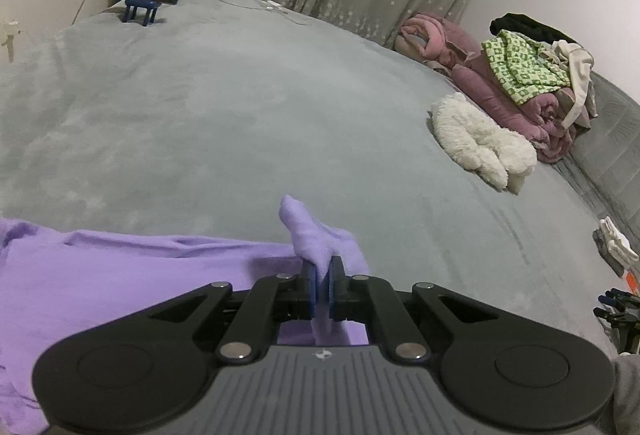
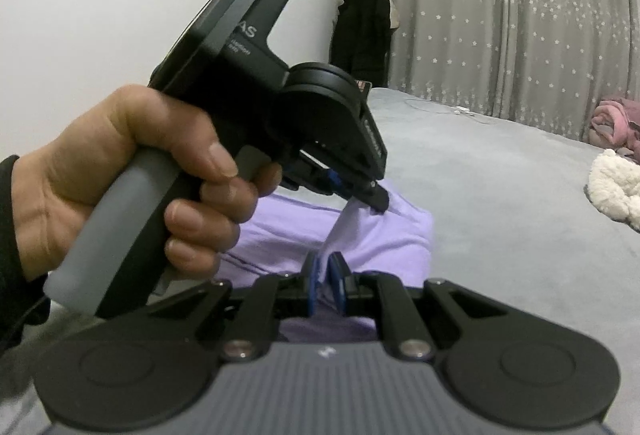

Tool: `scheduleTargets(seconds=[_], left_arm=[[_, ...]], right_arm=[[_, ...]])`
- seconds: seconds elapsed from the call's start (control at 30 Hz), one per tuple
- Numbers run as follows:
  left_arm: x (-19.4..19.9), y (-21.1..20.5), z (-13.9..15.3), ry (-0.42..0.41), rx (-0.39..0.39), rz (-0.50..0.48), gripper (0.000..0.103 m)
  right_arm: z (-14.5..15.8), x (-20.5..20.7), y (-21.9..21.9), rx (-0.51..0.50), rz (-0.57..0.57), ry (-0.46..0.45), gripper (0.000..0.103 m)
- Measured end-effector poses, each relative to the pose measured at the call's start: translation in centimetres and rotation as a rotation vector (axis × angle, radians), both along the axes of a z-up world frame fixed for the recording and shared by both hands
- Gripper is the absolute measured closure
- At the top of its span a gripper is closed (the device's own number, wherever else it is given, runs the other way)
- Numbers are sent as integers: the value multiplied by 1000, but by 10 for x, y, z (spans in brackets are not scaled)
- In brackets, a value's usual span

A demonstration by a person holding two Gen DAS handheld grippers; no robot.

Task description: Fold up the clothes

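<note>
Lilac knit, soft and limp: in the left wrist view the purple garment [image 1: 120, 275] lies spread on the grey bed [image 1: 240, 115], well apart from the white fleece [image 1: 476, 143] by the far clothes pile [image 1: 528, 75]. The left gripper [image 1: 322, 275] has its jaws clamped on a pinched-up fold at the garment's edge. It looks light and should drape rather than hold shape, so edges or corners are the best hold.

In the right wrist view, the right gripper [image 2: 326, 275] jaws are clamped on the same garment, beside the left hand [image 2: 132, 171].
</note>
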State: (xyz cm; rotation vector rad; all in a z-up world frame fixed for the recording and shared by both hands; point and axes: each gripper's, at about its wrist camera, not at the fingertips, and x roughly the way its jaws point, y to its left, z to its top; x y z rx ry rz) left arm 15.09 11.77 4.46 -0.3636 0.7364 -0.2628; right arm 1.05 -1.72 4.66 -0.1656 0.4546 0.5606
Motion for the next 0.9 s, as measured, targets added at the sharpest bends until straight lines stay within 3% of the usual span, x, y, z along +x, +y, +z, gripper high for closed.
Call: scheduleTargets(seconds=[0.23,0.27,0.3,0.37,0.53,0.63,0.8,0.83,0.9], left_arm=[[1,6,-12,20,-3,8,99],[2,7,-12,22,-11,9,99],[2,8,-12,25,-19,9,99],[3,10,-11,35,-34,10,99],[3,12,-5,64,-61,11,99],[2,12,-2,79,-70,11,99],[1,11,2,89,-82,18,99],[1,11,3,88,-82,20,99],[0,11,3,84,-81,26,99]], right_arm=[[-14,0,15,-111,26,-18,90],[-16,-1,18,-137,26,-29,83],[-17,-4,22,-167,29,-52,66],[-19,-8,29,-206,40,-92,57],[-26,-9,41,-264,79,-120,61],[-31,-4,46,-282,52,-106,69],[-35,4,52,-310,15,-103,74],[-36,4,52,-314,14,-101,76],[-38,6,53,-316,7,-102,93]])
